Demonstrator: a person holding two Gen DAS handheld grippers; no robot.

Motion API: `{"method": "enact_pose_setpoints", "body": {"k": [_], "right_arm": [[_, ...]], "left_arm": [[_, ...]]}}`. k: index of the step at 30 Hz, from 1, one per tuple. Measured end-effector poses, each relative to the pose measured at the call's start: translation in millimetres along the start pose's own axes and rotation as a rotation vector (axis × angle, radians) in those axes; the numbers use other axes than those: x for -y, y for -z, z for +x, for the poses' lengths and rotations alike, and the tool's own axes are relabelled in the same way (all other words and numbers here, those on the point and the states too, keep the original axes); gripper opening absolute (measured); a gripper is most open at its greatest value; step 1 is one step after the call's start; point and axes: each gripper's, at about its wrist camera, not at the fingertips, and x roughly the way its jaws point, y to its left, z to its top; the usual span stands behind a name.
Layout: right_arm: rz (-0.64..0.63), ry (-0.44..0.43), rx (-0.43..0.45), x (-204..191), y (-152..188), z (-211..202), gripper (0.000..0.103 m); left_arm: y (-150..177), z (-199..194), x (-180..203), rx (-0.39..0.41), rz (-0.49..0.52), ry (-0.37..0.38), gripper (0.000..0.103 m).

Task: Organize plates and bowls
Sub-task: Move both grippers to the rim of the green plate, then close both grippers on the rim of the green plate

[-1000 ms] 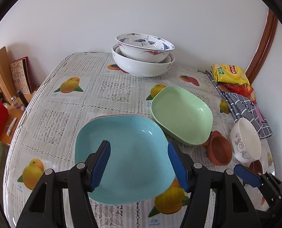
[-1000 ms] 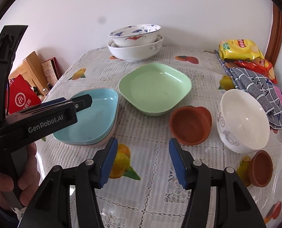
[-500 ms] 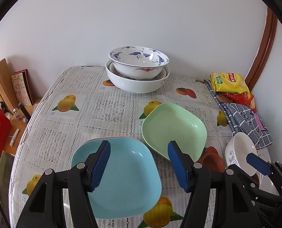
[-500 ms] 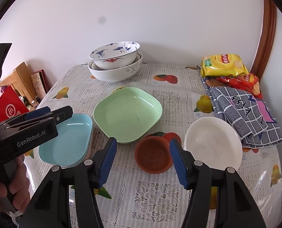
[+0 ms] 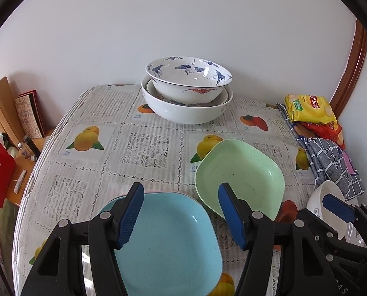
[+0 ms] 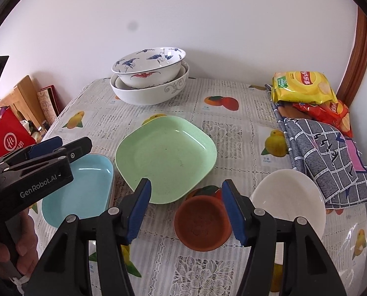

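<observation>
Counter [image 6: 233,133]: nested white bowls [image 6: 149,83] at 12 o'clock, stacked to save room. Green plate [image 6: 166,162] centre, blue plate [image 6: 79,190] at 9 o'clock. Brown cup [image 6: 200,227] at 6. Left tool [image 5: 181,219], right tool [image 6: 186,213]: jaws apart, empty, hovering.

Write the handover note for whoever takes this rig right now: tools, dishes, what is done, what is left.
Left tool: open, empty, above the blue plate.
Right tool: open, empty, above the table near the brown bowl.
Dishes: the blue plate sits on another plate of which only a rim shows. Green plate lies alone mid-table. White bowl sits right of the brown bowl. The crane-pattern bowl is nested in the large white bowl by the wall.
Done: the big bowls nested, the blue plate stacked.
Left: probably green plate onto the blue stack; group the small bowls.
</observation>
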Motion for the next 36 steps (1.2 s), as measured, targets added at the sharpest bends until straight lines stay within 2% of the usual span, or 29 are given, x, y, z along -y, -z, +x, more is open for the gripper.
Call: {"method": "enact_pose_setpoints", "body": {"k": [5, 15, 20, 23, 25, 33, 36], "right_arm": [[0.026, -0.019, -0.003, 6.0, -7.8, 10.0, 0.059], [0.030, -0.005, -0.022, 13.2, -19.1, 36.7, 0.059], [0.055, 0.022, -0.044, 21.2, -24.8, 52.4, 0.058], [0.061, 0.027, -0.049, 24.5, -28.1, 61.3, 0.056], [0.049, 0.032, -0.060, 24.3, -30.0, 68.1, 0.049], [0.013, 0.055, -0.100, 20.2, -35.3, 92.7, 0.042], [0.019, 0.056, -0.109, 21.2, -36.9, 99.2, 0.041]], "left_arm": [[-6.6, 12.9, 0.6, -0.022, -0.002, 0.001, 0.061], [-16.5, 47.3, -8.0, -0.097, -0.074, 0.040, 0.061], [-19.2, 58.1, 2.8, -0.101, -0.034, 0.038, 0.061], [-20.1, 65.0, 9.0, -0.103, -0.005, 0.029, 0.061], [-20.1, 70.1, 10.4, -0.111, 0.006, 0.043, 0.061], [-20.3, 88.5, 12.3, -0.130, 0.006, 0.046, 0.060], [-19.6, 96.3, 14.0, -0.146, 0.014, 0.040, 0.055]]}}
